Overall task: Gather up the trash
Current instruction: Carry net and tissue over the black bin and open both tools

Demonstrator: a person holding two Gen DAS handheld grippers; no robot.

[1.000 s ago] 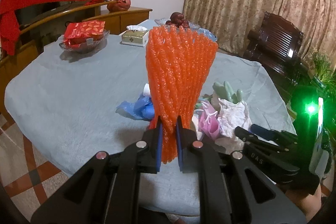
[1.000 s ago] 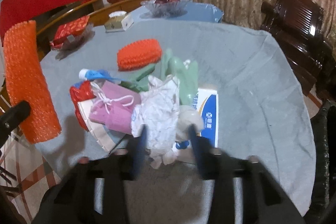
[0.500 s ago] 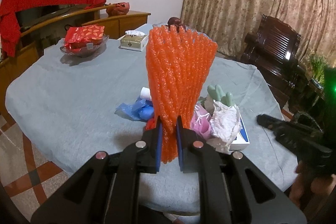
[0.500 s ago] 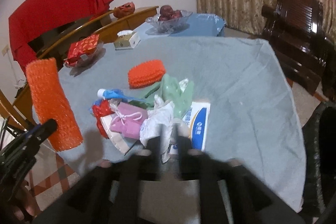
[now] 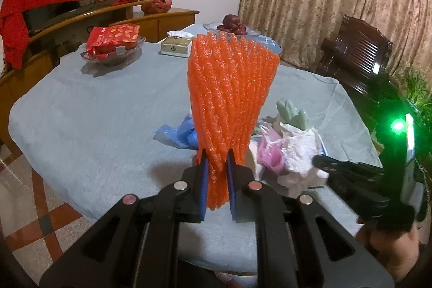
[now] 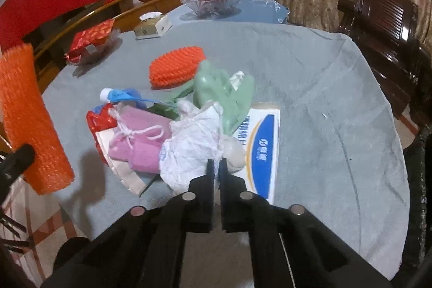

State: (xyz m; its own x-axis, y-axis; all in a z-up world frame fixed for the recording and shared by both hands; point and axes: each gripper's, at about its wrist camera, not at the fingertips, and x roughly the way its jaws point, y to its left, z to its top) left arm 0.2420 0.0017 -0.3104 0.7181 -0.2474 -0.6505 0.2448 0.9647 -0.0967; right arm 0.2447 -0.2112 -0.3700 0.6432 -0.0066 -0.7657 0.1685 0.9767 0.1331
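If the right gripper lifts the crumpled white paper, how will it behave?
The crumpled white paper probably is light and may sag or unfold, since it is thin and creased. It overlaps the pink drawstring pouch, so it might drag that.

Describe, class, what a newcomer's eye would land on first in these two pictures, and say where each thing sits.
First comes the orange foam net, standing upright and pinched at its lower end in the left gripper, above the table's near edge. Next is the trash pile on the grey tablecloth: a pink pouch, crumpled white paper, green gloves, and a second orange net at the far side. The right gripper, jaws nearly together, sits at the pile's near edge.
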